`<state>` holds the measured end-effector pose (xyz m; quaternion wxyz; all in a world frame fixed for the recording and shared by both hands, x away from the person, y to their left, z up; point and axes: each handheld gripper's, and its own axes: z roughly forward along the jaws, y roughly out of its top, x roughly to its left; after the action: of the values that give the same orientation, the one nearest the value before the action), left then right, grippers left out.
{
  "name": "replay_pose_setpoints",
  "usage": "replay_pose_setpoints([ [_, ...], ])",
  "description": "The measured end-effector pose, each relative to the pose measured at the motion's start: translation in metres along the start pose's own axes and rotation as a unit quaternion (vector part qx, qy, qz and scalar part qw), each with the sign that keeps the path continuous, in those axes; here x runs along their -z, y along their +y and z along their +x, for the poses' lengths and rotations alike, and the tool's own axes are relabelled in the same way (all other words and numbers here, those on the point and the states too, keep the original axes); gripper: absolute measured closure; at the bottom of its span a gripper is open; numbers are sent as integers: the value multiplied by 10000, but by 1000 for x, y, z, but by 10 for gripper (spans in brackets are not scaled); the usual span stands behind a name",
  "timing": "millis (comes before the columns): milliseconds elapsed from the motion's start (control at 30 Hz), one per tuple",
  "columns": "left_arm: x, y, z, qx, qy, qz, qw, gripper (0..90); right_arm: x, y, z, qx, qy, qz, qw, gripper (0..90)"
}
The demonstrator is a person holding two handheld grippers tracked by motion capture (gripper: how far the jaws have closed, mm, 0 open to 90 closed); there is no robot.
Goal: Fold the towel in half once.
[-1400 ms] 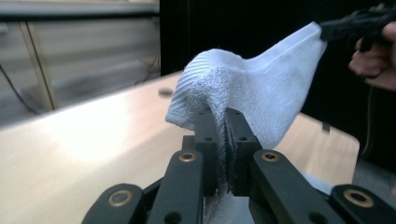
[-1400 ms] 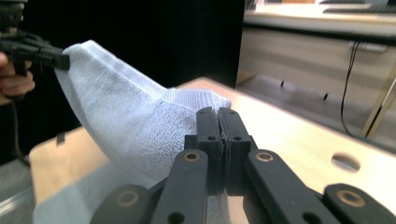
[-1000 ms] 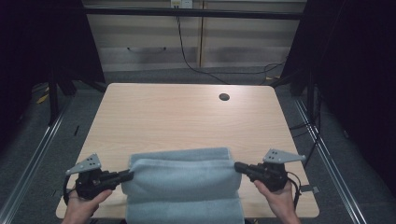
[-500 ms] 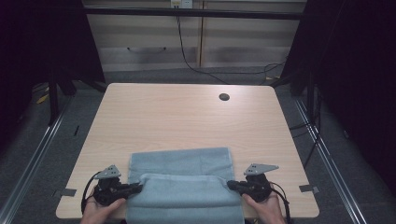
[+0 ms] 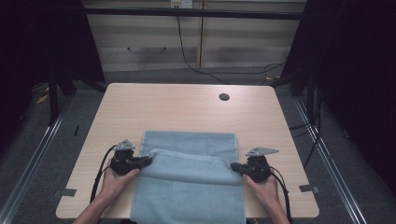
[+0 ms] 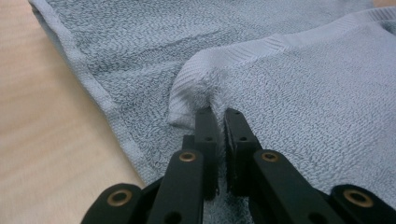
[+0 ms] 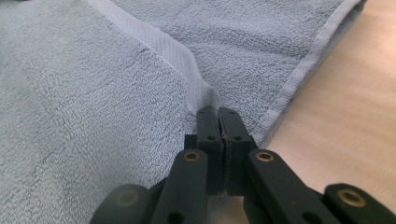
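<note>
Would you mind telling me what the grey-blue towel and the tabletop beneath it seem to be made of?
The towel looks like looped terry cloth, probably cotton: a fuzzy, matte pile with a flat woven band along its hem. The table looks like pale wood or a wood-look laminate, smooth with a faint grain and a low sheen; which of the two cannot be told from here.

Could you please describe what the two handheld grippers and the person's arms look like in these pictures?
Both the left gripper and the right gripper are black, each topped by a grey three-cornered plate and trailing a black cable. Up close, the jaws are flat black bars on linked arms with brass-coloured pivot pins and small screws. The forearms are bare, with no sleeves in view.
</note>
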<state>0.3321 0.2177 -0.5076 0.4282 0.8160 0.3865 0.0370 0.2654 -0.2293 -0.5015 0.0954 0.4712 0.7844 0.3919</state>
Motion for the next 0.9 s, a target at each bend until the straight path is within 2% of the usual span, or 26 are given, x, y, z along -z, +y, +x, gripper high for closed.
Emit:
replay_pose_setpoints([
  [133, -11, 16, 12, -31, 66, 72, 9999, 854, -10, 12, -9, -22, -153, -30, 9999, 881],
  [267, -21, 28, 27, 63, 34, 85, 9999, 855, -19, 22, -20, -104, -174, -56, 9998, 881],
  [367, -30, 39, 33, 184, 165, 36, 9997, 855, -26, 31, -25, -63, -281, -20, 9996, 882],
  [433, -34, 46, 38, 188, 257, 92, 9995, 855, -31, 37, -30, -103, -344, -19, 9994, 882],
  [567, -41, 54, 47, 438, 296, 10, 9986, 855, -40, 48, -40, -251, -419, -50, 9988, 882],
  [733, -48, 59, 52, 539, 476, -85, 9974, 854, -55, 69, -50, -323, -740, 34, 9967, 883],
  [800, -49, 60, 56, 785, 453, -176, 9957, 855, -61, 75, -54, -421, -858, 24, 9954, 883],
  [833, -50, 61, 56, 748, 490, -190, 9958, 854, -63, 78, -55, -462, -913, 24, 9947, 883],
  [900, -50, 62, 58, 802, 515, -178, 9953, 854, -67, 82, -57, -523, -985, -38, 9938, 883],
])
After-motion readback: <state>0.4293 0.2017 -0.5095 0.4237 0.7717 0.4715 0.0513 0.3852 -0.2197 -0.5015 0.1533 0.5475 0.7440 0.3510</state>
